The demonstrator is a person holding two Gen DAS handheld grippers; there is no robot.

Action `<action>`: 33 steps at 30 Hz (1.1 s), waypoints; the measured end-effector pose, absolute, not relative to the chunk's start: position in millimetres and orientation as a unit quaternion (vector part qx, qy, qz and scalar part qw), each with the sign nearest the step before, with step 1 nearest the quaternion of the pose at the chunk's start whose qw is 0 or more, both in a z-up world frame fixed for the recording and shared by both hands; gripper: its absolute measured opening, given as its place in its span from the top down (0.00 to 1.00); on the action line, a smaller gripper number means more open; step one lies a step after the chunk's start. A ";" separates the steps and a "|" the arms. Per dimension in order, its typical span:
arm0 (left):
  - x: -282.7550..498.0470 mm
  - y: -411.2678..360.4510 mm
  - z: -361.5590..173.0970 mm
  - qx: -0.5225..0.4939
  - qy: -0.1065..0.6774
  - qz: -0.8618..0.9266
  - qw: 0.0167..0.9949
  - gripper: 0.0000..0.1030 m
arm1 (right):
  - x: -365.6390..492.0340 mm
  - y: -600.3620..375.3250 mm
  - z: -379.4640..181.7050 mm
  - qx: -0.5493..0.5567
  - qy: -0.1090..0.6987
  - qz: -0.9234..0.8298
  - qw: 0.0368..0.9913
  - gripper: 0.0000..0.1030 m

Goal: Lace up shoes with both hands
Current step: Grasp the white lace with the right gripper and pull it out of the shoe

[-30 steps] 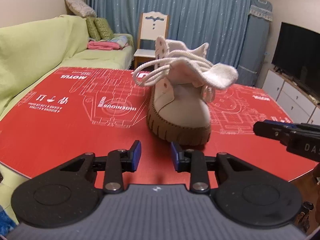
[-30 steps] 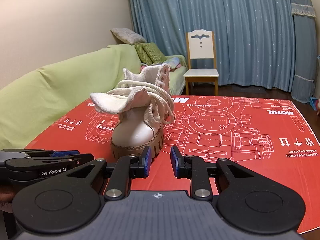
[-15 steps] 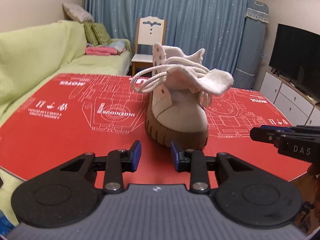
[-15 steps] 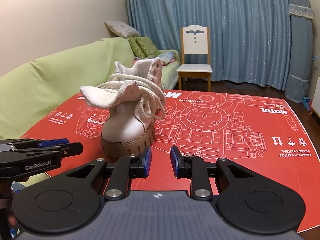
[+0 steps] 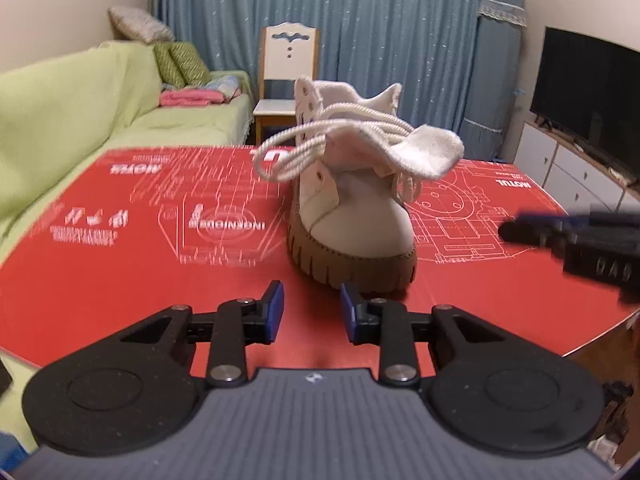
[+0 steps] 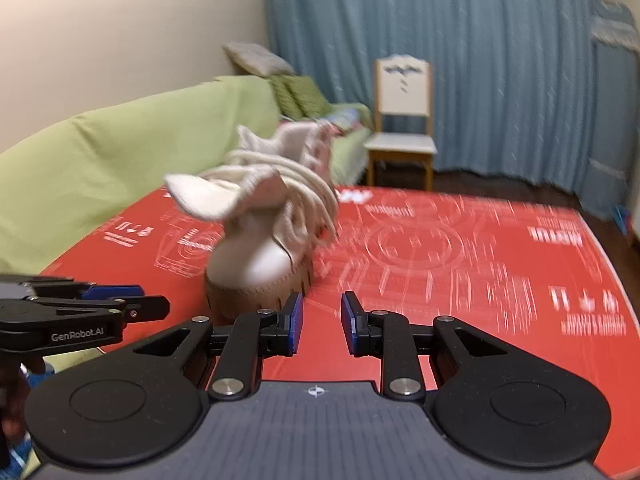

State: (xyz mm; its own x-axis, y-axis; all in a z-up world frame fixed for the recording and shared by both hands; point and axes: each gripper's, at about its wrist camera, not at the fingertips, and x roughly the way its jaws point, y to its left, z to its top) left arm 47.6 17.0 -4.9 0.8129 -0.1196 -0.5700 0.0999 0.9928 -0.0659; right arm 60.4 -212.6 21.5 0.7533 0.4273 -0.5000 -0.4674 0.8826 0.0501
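A cream high-top shoe (image 5: 352,212) with a brown sole stands on the red mat (image 5: 140,240), toe towards me, tongue flopped forward. Its white laces (image 5: 316,144) hang loose in loops over the top. My left gripper (image 5: 311,312) is open and empty, just in front of the toe. My right gripper (image 6: 321,322) is open and empty, to the right of the shoe (image 6: 260,248). The right gripper also shows at the right edge of the left wrist view (image 5: 568,236), and the left gripper at the left of the right wrist view (image 6: 88,312).
A green-covered sofa (image 5: 80,100) runs along the left of the mat. A white chair (image 5: 288,80) stands behind the table before blue curtains. A television (image 5: 584,92) on a white cabinet is at the right. The mat's front edge is near both grippers.
Both grippers have drawn back a little and shifted sideways; the shoe sits further right in the left view and further left in the right view. Both stay open. The shoe has not moved.
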 end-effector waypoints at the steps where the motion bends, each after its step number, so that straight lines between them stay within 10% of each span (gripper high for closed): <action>1: 48.4 17.5 -3.0 -0.009 0.296 -0.060 0.953 0.75 | 62.3 -211.7 26.1 -0.051 0.246 0.248 0.935 0.74; 33: 89.7 20.9 -3.6 0.035 0.286 -0.068 0.955 0.75 | 174.6 -148.6 25.7 -0.319 0.191 0.426 0.825 0.80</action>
